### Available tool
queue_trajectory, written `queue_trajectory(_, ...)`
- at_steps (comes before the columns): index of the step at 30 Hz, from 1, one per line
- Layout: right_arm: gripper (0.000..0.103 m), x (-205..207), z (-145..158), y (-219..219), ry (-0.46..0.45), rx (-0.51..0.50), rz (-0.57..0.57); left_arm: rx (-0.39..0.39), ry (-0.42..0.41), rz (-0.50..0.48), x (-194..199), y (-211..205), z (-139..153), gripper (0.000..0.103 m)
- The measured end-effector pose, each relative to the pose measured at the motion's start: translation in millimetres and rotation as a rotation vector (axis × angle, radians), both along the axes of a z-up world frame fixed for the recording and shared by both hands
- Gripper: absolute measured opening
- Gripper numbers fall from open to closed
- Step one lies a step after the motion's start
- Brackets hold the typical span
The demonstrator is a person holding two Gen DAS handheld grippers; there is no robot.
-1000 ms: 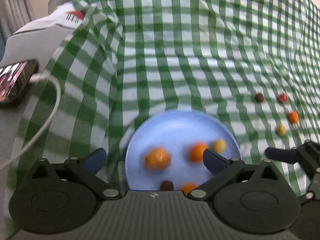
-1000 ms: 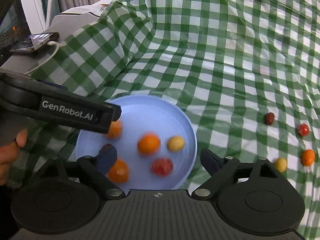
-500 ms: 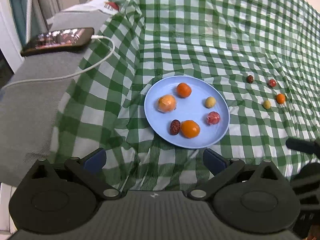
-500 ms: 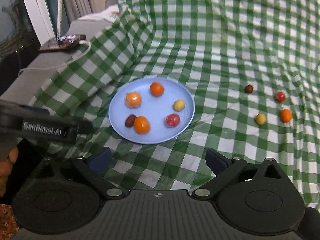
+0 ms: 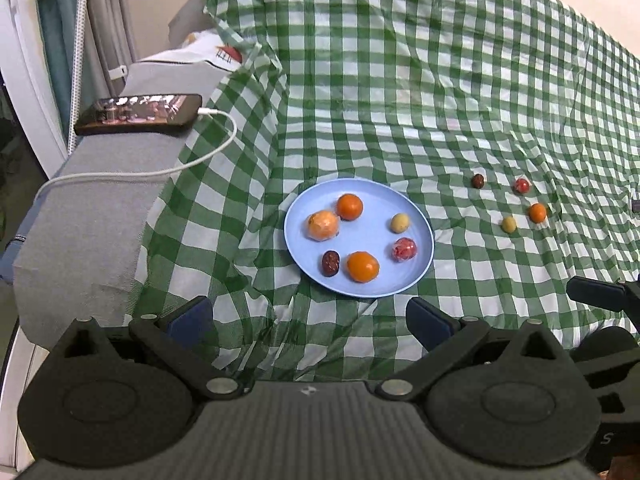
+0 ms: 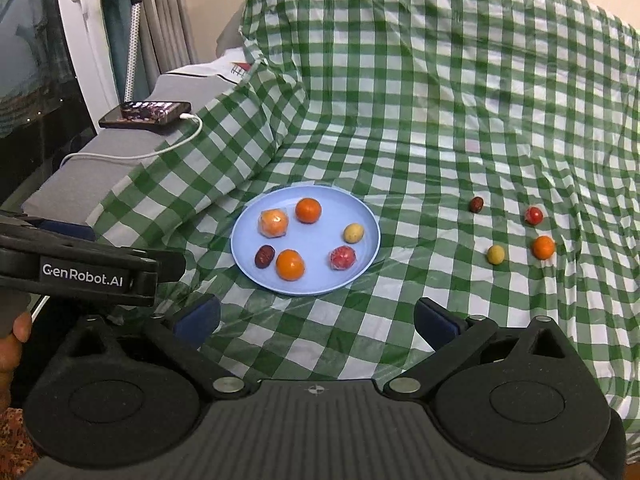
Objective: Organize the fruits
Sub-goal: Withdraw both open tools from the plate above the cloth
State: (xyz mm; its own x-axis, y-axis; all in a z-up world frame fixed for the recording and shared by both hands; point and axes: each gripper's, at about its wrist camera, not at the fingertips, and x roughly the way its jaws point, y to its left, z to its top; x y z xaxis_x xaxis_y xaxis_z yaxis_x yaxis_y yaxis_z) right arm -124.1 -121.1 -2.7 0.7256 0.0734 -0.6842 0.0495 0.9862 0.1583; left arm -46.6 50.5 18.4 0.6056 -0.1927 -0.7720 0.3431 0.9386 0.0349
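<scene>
Both grippers are hovering above the near edge of the green-checked cloth (image 5: 400,92), short of the blue plate (image 5: 372,286). Left gripper (image 5: 310,318): fingers spread wide, holding nothing. Right gripper (image 6: 316,318): fingers likewise spread wide, holding nothing; the left unit's body is showing at the left edge of the right wrist view. The plate is lying on the cloth and carrying six fruits, none touching: a wrapped orange (image 5: 322,225) at its left, an orange (image 5: 349,207) just behind that, a yellow fruit (image 5: 399,223) at right rear, a wrapped red fruit (image 5: 404,249) at right front, a second orange (image 5: 362,266) at front, a dark date (image 5: 330,263) just left of it. Four small fruits are sitting on the cloth well to the right of the plate, in two rows: dark one (image 6: 476,204) and red one (image 6: 533,215) behind, yellow one (image 6: 495,255) and orange one (image 6: 543,247) in front. A phone (image 5: 140,114) with a white cable (image 5: 218,148) is lying on the grey armrest (image 5: 92,216) at left.
</scene>
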Motion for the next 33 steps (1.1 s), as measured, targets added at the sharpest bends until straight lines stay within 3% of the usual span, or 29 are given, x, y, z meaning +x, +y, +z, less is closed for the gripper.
queue_trajectory(33, 0.102, -1.7, -2.5, 2.6, 0.003, 0.01, -0.017, 0.012, -0.003, -0.01, 2.6, -1.4, -0.6, 0.103)
